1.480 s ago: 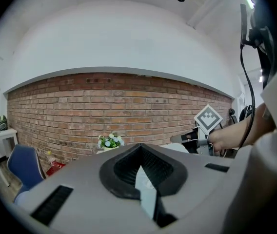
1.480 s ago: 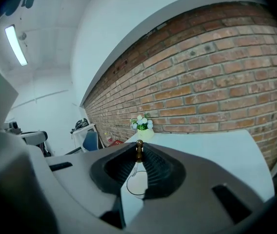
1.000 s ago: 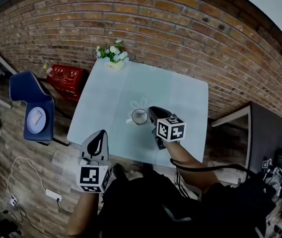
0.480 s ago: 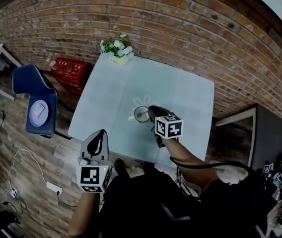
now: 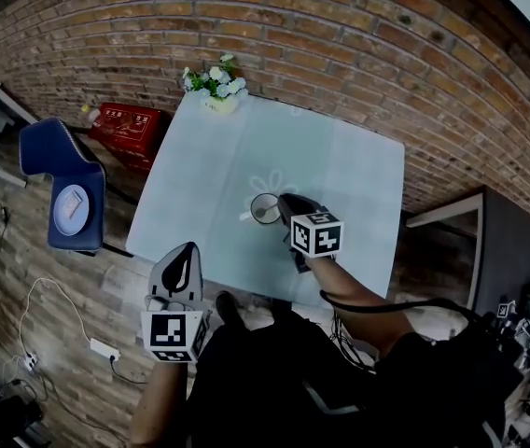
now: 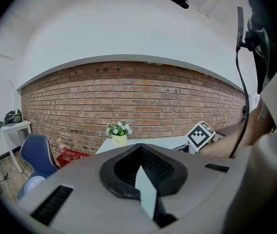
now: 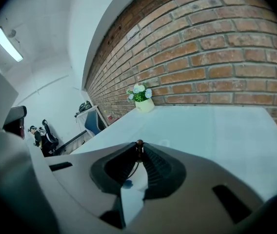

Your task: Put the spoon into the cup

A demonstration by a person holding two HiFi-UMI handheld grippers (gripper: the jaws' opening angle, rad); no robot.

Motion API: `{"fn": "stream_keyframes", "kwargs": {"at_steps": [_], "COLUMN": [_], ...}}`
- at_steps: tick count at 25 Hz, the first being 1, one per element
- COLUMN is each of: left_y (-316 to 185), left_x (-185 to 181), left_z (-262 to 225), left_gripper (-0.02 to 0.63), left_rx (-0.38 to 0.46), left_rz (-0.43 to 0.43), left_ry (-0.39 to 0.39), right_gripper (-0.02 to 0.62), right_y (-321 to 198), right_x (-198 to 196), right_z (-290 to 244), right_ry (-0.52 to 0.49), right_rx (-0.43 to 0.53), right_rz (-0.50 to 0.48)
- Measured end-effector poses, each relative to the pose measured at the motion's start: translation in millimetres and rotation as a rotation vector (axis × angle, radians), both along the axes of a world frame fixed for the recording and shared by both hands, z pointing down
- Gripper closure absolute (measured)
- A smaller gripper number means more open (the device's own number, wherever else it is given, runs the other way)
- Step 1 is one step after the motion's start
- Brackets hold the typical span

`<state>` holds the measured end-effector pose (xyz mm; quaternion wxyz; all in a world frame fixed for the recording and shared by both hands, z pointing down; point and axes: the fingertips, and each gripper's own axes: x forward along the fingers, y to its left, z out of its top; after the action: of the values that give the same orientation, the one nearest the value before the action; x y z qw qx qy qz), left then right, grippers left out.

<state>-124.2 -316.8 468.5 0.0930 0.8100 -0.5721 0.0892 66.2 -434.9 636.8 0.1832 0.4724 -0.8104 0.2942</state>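
In the head view, your right tongs [image 5: 284, 208] hover just over the cup [image 5: 258, 204] on the bench [image 5: 358, 185], ready to lower. The left tongs [image 5: 188, 250] idle off its edge. Left gripper view: closed, empty. Right gripper view: pinched narrowly on the spoon [image 7: 139, 144] handle, steadying it.

Cup [image 5: 263, 210] near my table's [image 5: 340, 171] middle, my right gripper [image 5: 286, 205] just beside it on the right with the spoon [image 7: 138, 144] between its jaws, flower pot [image 5: 215, 90] at the table's far left corner, chair [image 5: 60, 189] left of the table, my left gripper [image 5: 184, 253] by the near left edge
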Motion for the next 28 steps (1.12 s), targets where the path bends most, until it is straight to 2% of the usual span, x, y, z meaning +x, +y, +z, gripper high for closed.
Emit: {"fn": "stream_keyframes", "kwargs": {"at_steps": [5,6,7,8,13,17,19,22,23,28], "left_y": [-0.9,-1.3,-1.8,-2.8,-10.4,-18.8,-22.5,-23.9,-24.4,-32.0], "left_x": [2.0,1.2,-0.3,-2.3,-14.6,-9.0,-2.5,-1.3,-1.8,5.1], "left_z": [0.5,0.2,0.1,-0.3,-3.3,-9.9,-13.9,-17.0,-17.4,-17.1], "left_gripper": [0.598,0.598,0.598,0.598,0.598,0.598,0.598,0.598,0.598,0.598], "left_rx": [0.006,0.008,0.010,0.012,0.027,0.053,0.069,0.090,0.096,0.094], "left_rz": [0.016,0.019,0.021,0.024,0.041,0.104,0.142,0.165,0.173,0.252], "left_ry": [-0.004,-0.005,-0.006,-0.007,0.006,0.023,0.035,0.041,0.045,0.088], "right_gripper": [0.536,0.489,0.407,0.382,0.357,0.359,0.383,0.515,0.536,0.557], "right_y": [2.1,2.9,3.5,3.4,2.7,7.3,9.6,14.8,17.6,37.7], "right_x": [-5.0,-7.6,-10.4,-11.9,-6.6,6.7,16.7,25.3,27.3,41.6], "right_z": [10.4,9.5,8.3,6.6,-13.1,-41.5,-60.4,-88.8,-99.5,-152.4], "right_ry": [0.026,0.027,0.029,0.034,0.036,0.035,0.025,-0.006,-0.021,-0.036], "right_rx": [0.000,0.007,0.019,0.034,0.082,0.120,0.153,0.214,0.235,0.336], "right_rz": [-0.042,-0.058,-0.074,-0.080,-0.020,0.037,0.080,0.135,0.153,0.250]}}
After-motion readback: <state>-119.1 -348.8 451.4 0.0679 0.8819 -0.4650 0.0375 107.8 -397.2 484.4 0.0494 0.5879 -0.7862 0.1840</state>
